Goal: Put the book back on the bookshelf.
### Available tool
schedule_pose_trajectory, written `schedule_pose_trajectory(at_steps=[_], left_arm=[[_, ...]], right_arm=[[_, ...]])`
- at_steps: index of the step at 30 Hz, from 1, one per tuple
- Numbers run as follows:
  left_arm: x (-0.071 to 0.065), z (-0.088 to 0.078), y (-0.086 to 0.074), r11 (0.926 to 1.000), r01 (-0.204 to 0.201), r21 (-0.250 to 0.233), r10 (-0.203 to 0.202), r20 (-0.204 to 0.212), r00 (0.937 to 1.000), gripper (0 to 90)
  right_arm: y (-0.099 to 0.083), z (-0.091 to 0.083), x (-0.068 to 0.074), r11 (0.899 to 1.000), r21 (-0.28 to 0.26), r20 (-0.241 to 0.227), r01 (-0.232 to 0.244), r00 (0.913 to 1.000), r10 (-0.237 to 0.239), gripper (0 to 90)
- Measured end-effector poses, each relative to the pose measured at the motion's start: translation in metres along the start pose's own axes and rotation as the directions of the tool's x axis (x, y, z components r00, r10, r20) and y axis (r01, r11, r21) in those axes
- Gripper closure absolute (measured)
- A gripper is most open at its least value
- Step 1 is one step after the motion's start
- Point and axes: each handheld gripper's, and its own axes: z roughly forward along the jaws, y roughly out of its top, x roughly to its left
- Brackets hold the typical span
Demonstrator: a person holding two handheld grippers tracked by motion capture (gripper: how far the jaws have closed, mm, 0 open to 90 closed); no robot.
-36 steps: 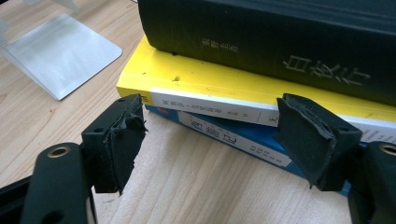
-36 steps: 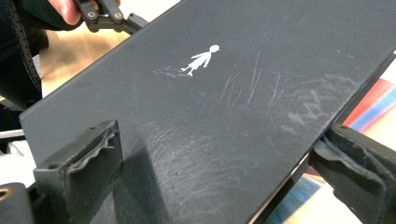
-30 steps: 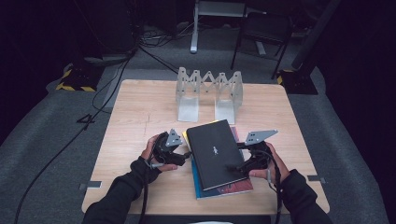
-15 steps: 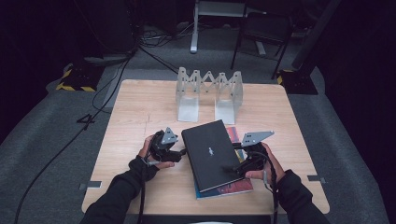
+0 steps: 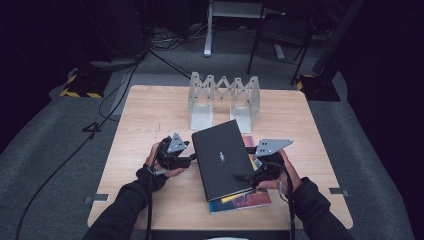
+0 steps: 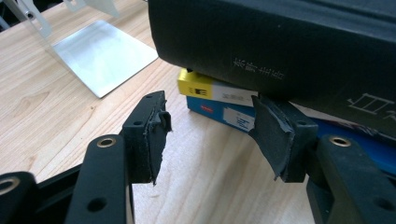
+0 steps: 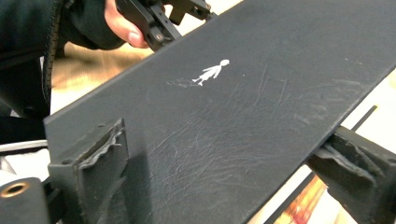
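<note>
A black book [image 5: 222, 157] with a small white figure on its cover [image 7: 212, 72] lies tilted over a stack of books. My right gripper [image 5: 245, 176] is shut on its right edge, one pad on the cover [image 7: 105, 149] and the other beneath. A yellow book [image 6: 201, 86] and a blue book [image 6: 219, 112] lie under it. My left gripper [image 5: 192, 161] sits at the black book's left edge. Its jaws [image 6: 210, 126] have just been closing, with only bare table between them. One fingertip [image 6: 273, 128] reaches under the black book [image 6: 280, 42].
A folding metal book rack [image 5: 223, 97] stands at the back of the wooden table [image 5: 150, 115], and its flat base plate [image 6: 105, 56] lies just ahead of my left gripper. A colourful book [image 5: 245, 199] pokes out at the stack's near end.
The black book has swung a little to the left over the stack, held by the right gripper. Both hands have stayed nearly in place.
</note>
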Motion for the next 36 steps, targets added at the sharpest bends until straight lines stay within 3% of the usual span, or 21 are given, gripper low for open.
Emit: schedule_pose_trajectory(at_steps=[5, 8, 11, 14, 16, 17, 18, 19, 20, 29, 34, 36], left_arm=[[0.005, 0.009, 0.003, 0.9992, -0.028, 0.027, 0.029, -0.019, 0.9994, 44.3], [0.013, 0.011, 0.004, 0.9998, 0.003, 0.020, -0.003, 0.000, 1.0000, 44.1], [0.015, 0.013, 0.003, 0.9999, 0.010, 0.008, -0.010, 0.011, 0.9999, 44.3], [0.015, 0.011, 0.003, 0.9995, 0.027, -0.017, -0.027, 0.014, 0.9995, 44.5], [0.016, 0.007, 0.003, 0.9986, 0.031, -0.044, -0.030, 0.020, 0.9993, 45.9], [0.016, 0.007, 0.003, 0.9986, 0.031, -0.044, -0.030, 0.020, 0.9993, 45.9], [0.017, 0.001, 0.004, 0.9947, 0.050, -0.090, -0.048, 0.022, 0.9986, 45.9], [0.017, 0.001, 0.004, 0.9947, 0.050, -0.090, -0.048, 0.022, 0.9986, 46.5], [0.016, -0.004, 0.008, 0.9912, 0.051, -0.122, -0.049, 0.013, 0.9987, 47.0], [0.017, -0.012, 0.023, 0.9850, 0.025, -0.171, -0.025, 0.006, 0.9997, 48.8], [0.022, -0.020, 0.034, 0.9744, 0.021, -0.224, -0.025, -0.017, 0.9995, 51.1], [0.025, -0.023, 0.038, 0.9691, 0.037, -0.244, -0.042, -0.014, 0.9990, 52.8]], right_arm=[[0.006, -0.003, -0.007, 0.999, -0.035, -0.013, -0.012, 0.9998, 0.012, 18.0], [0.011, -0.004, -0.011, 0.999, -0.039, -0.027, -0.008, 0.9996, 0.007, 22.5], [0.013, -0.006, -0.015, 0.999, -0.051, -0.046, -0.010, 0.9989, 0.008, 27.0], [0.015, -0.007, -0.014, 0.997, -0.071, -0.067, 0.006, 0.9977, -0.011, 30.5], [0.019, -0.011, -0.008, 0.994, -0.095, -0.062, 0.052, 0.9964, -0.058, 32.0], [0.019, -0.011, -0.008, 0.994, -0.095, -0.062, 0.052, 0.9964, -0.058, 32.0], [0.020, -0.015, -0.004, 0.989, -0.110, -0.048, 0.095, 0.9937, -0.101, 33.3], [0.020, -0.015, -0.004, 0.989, -0.110, -0.048, 0.095, 0.9937, -0.101, 33.3], [0.022, -0.020, 0.001, 0.981, -0.129, -0.025, 0.142, 0.9889, -0.146, 36.4], [0.023, -0.034, 0.009, 0.959, -0.173, 0.038, 0.226, 0.9741, -0.223, 42.8], [0.023, -0.039, 0.008, 0.939, -0.206, 0.071, 0.277, 0.9608, -0.268, 50.6], [0.024, -0.039, 0.008, 0.936, -0.209, 0.078, 0.283, 0.9588, -0.273, 52.0]])
